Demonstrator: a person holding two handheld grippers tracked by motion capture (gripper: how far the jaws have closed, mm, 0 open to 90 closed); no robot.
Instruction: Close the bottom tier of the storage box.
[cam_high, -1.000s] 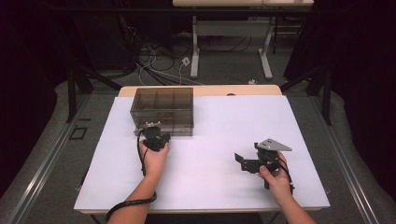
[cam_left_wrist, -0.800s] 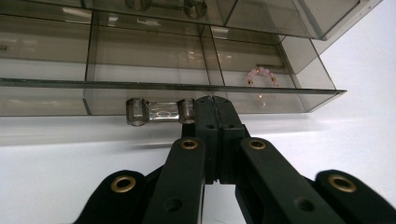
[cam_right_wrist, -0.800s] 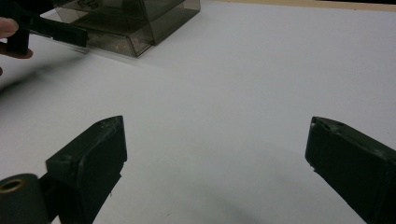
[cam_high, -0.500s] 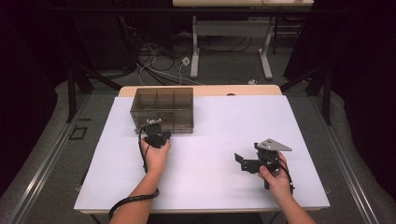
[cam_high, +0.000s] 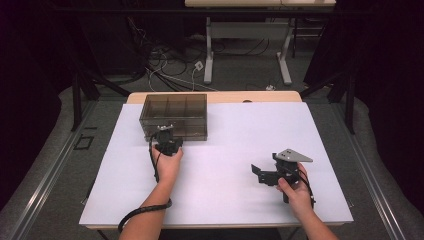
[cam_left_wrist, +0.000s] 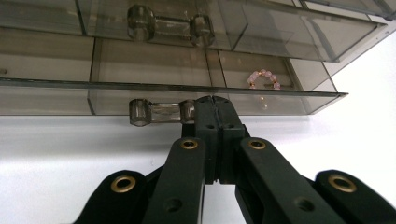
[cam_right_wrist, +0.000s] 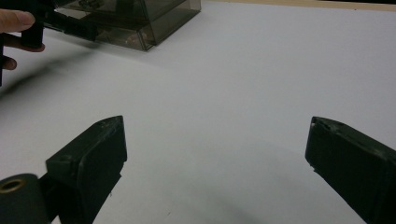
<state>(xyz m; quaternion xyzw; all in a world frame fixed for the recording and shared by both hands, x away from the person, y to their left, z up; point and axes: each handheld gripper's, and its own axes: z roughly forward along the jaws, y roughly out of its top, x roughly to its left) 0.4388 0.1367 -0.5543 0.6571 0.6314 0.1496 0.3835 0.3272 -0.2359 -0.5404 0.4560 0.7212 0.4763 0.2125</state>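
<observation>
The left gripper (cam_left_wrist: 212, 100), jaws closed together, touched the right end of the clear bar handle (cam_left_wrist: 161, 112) on the smoky transparent plastic drawer box (cam_high: 174, 116) at the white table's (cam_high: 240, 125) far left. The right gripper (cam_right_wrist: 215, 154) gaped empty, well apart.

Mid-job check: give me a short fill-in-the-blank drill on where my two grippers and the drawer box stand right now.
1. The left gripper has its jaws ____ at the lower drawer's handle.
2. The pink bead bracelet lies inside the ____ drawer.
3. The right gripper has its jaws ____ over the white table.
4. The smoky drawer box stands in front of the person's ____ hand.

Missing words: shut; lower; open; left
</observation>
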